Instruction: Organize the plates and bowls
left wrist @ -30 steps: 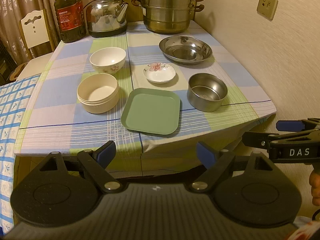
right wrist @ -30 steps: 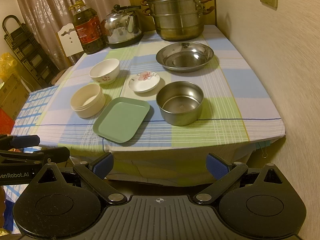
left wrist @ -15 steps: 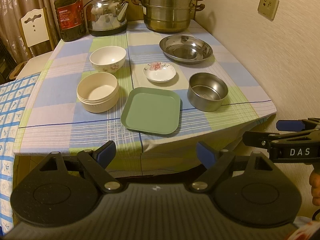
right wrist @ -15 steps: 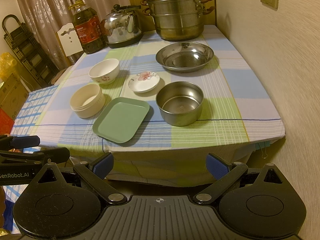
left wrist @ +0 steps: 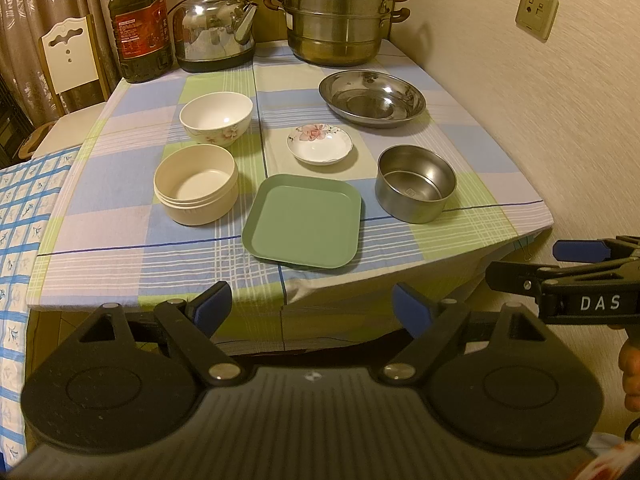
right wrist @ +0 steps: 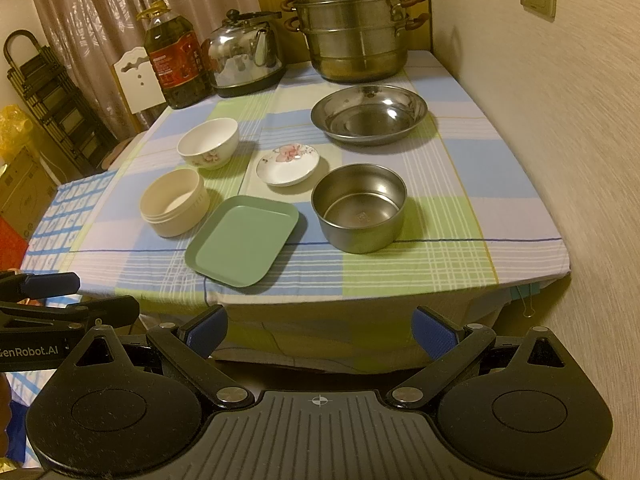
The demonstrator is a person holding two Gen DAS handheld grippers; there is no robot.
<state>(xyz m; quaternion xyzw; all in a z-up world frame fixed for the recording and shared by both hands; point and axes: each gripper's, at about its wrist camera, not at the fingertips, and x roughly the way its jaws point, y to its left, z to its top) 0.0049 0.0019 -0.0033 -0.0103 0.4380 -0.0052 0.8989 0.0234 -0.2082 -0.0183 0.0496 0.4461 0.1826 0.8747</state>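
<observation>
On the checked tablecloth lie a green square plate [left wrist: 303,225] [right wrist: 242,239], a cream round bowl [left wrist: 196,189] [right wrist: 174,202], a white flowered bowl [left wrist: 216,119] [right wrist: 208,147], a small flowered saucer [left wrist: 319,143] [right wrist: 288,164], a steel bowl [left wrist: 415,182] [right wrist: 359,205] and a wide steel dish [left wrist: 372,98] [right wrist: 369,113]. My left gripper [left wrist: 312,307] hangs open in front of the table's near edge, holding nothing. My right gripper [right wrist: 320,330] is open too, level with it on the right, and empty.
At the back of the table [left wrist: 100,236] stand a stacked steel steamer pot [left wrist: 338,14], a kettle [left wrist: 216,26] and an oil bottle [left wrist: 138,22]. A wall [left wrist: 560,120] runs along the right side. A white chair [left wrist: 70,60] and a blue-patterned cloth [left wrist: 16,216] are left.
</observation>
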